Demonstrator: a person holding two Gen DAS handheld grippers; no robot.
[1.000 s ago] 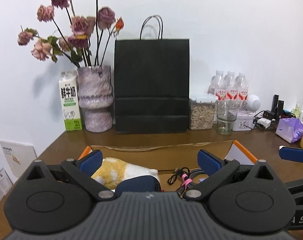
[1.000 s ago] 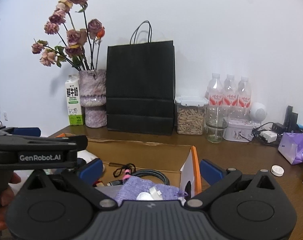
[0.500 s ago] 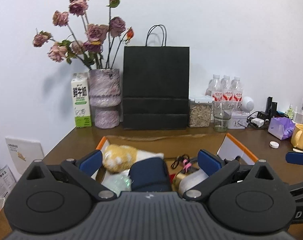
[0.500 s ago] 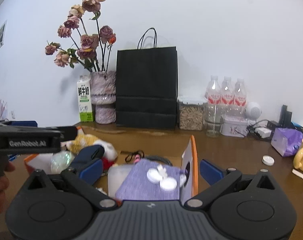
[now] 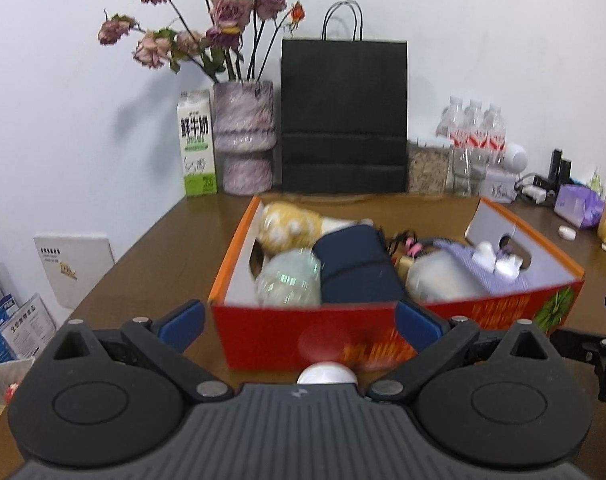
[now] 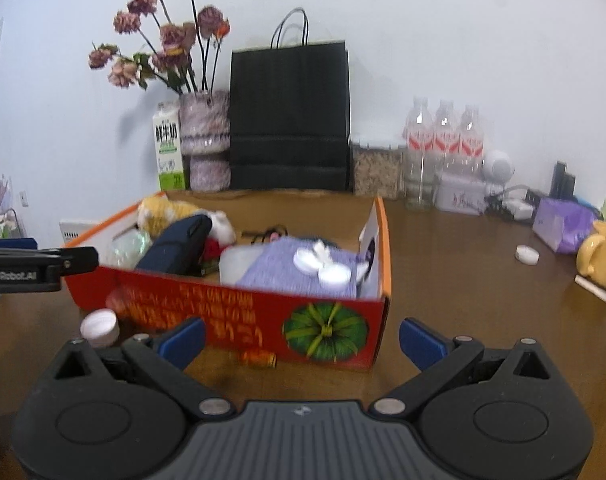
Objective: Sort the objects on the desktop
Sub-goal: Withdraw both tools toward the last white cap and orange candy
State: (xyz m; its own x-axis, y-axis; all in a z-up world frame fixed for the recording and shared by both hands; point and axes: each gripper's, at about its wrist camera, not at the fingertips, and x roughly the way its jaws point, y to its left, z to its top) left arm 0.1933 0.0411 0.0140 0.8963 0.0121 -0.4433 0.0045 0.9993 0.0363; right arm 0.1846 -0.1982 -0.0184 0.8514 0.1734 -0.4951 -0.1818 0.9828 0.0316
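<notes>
In front of both grippers, the orange cardboard box (image 6: 239, 312) is sitting on the brown table (image 6: 463, 280) and is holding most of the sorted items: a plush toy (image 5: 291, 224), a navy pouch (image 5: 355, 268), a purple cloth (image 6: 299, 272) with white caps lying on it, and a cable. The left gripper (image 5: 299, 320) is hovering with its jaws spread wide and gripping nothing; the right gripper (image 6: 301, 338) is likewise wide open and empty. Two loose items are lying on the table just outside the near wall of the box: a white cap (image 6: 99, 326) near the left corner and a small amber bottle (image 6: 259, 358) lying on its side against the wall. Judging from this layout, the main risk is arising from the bottle: a misaligned approach is likely to be rolling it away or pushing it under the box edge. A fingertip striking the box wall is likely to be shifting the whole box. The low white cap is offering little height to grip and may be slipping out of the pads.
</notes>
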